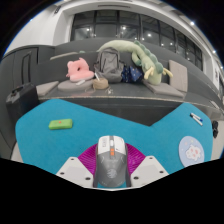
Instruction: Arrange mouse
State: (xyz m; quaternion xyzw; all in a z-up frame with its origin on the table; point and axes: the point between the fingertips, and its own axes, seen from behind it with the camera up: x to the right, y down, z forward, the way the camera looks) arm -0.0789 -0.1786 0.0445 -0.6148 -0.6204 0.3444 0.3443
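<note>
A grey mouse [111,158] with an orange wheel sits between my two fingers, above the blue desk mat [60,150]. My gripper [111,168] has its magenta pads [92,159] pressed against both sides of the mouse. The white fingers [78,170] spread out below it. The mouse points away from me, toward the far edge of the mat.
A small green object [61,124] lies on the mat at the left. A white round sticker [191,150] is on the mat at the right. Beyond the mat, a dark desk [120,97] holds a pink plush [78,69], a dark bag [109,64] and a green plush [140,57].
</note>
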